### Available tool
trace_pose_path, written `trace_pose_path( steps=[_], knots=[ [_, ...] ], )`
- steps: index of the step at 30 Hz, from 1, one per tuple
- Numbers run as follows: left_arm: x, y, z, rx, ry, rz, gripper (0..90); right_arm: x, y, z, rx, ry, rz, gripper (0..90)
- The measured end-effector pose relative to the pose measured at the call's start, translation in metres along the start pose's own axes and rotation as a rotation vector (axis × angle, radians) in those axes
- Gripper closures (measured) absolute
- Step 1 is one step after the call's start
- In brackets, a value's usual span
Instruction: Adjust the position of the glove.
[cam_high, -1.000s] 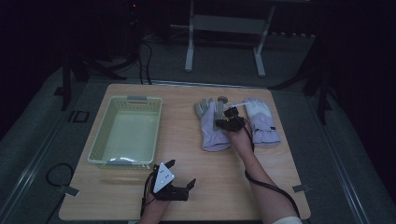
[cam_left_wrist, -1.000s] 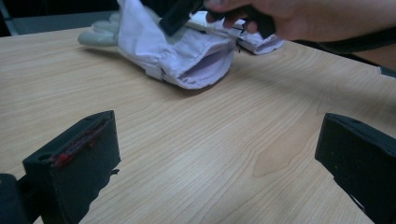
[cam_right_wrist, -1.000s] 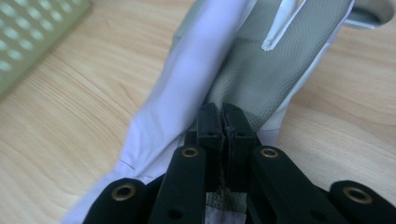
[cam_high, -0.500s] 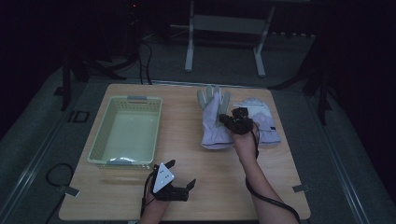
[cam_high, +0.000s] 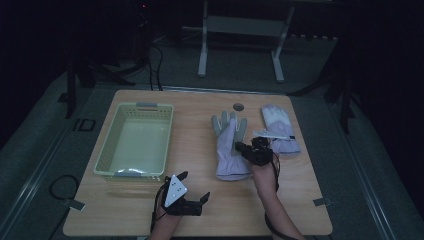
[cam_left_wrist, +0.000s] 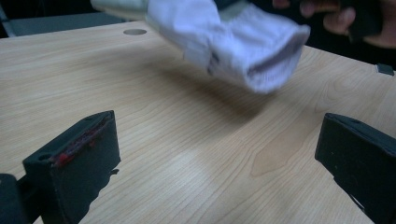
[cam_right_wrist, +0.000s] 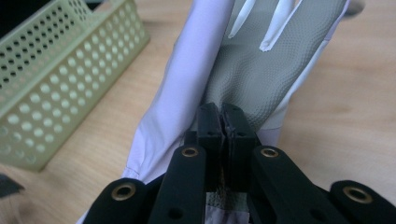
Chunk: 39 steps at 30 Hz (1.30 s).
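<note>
Probably a lab, dim room, lone wooden table (cam_high: 200, 210), metal stand (cam_high: 240, 30), floor cables (cam_high: 160, 55)

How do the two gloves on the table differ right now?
The near glove shows its grey palm side up, and the right tongs are shut on its cuff edge. The far glove lies by the table's right side, back up, pale, with nothing holding it. Both are the same pale lilac, fingers pointing away from the person.

The glove (cam_high: 231, 150) is pale lilac with a grey, dimpled palm – white strips between its fingers. Beside it, the basket (cam_high: 135, 142) is pale yellow-green, dotted with round holes, on a light wood-grain tabletop (cam_high: 195, 150).
</note>
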<state>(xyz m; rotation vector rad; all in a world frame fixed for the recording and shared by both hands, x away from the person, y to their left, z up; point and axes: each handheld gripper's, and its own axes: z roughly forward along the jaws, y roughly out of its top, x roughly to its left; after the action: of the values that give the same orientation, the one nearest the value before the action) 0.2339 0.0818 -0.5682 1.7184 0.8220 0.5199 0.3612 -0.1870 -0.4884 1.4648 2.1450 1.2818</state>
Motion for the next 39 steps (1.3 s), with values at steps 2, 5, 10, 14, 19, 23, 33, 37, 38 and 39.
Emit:
trace_pose_path(
  steps=[2,5,10,14,19,23,33,37,38,39],
  knots=[
    [0.000,0.000,0.000,0.000,-0.001,-0.001,0.0,-0.001,-0.006,0.005,0.008,-0.012,0.010,87.0],
    [0.001,0.000,0.000,-0.001,0.001,-0.009,0.0,0.000,-0.017,0.017,0.045,-0.027,0.004,86.9],
    [0.001,0.000,0.000,-0.003,0.000,-0.004,0.0,-0.002,-0.026,0.031,0.083,-0.050,-0.007,86.8],
    [0.001,0.000,0.000,-0.004,0.000,-0.010,0.0,-0.006,-0.033,0.039,0.106,-0.070,0.016,82.7],
    [0.001,0.000,0.000,-0.002,-0.002,-0.008,0.0,-0.005,-0.039,0.046,0.120,-0.092,-0.017,70.4],
    [0.001,0.000,0.000,-0.001,-0.003,-0.003,0.0,-0.003,-0.034,0.043,0.124,-0.096,-0.048,62.1],
    [0.001,0.000,0.000,0.001,-0.002,0.001,0.0,-0.010,-0.014,0.021,0.086,-0.113,-0.096,49.2],
    [0.000,0.000,0.000,0.000,-0.002,-0.001,0.0,-0.016,0.000,0.009,0.049,-0.116,-0.111,45.2],
    [0.001,0.000,0.000,0.001,-0.002,-0.002,0.0,-0.018,0.004,0.005,0.035,-0.134,-0.119,44.8],
    [0.001,0.000,0.000,0.001,-0.003,-0.002,0.0,-0.020,0.007,0.001,0.022,-0.137,-0.122,44.4]
  ],
)
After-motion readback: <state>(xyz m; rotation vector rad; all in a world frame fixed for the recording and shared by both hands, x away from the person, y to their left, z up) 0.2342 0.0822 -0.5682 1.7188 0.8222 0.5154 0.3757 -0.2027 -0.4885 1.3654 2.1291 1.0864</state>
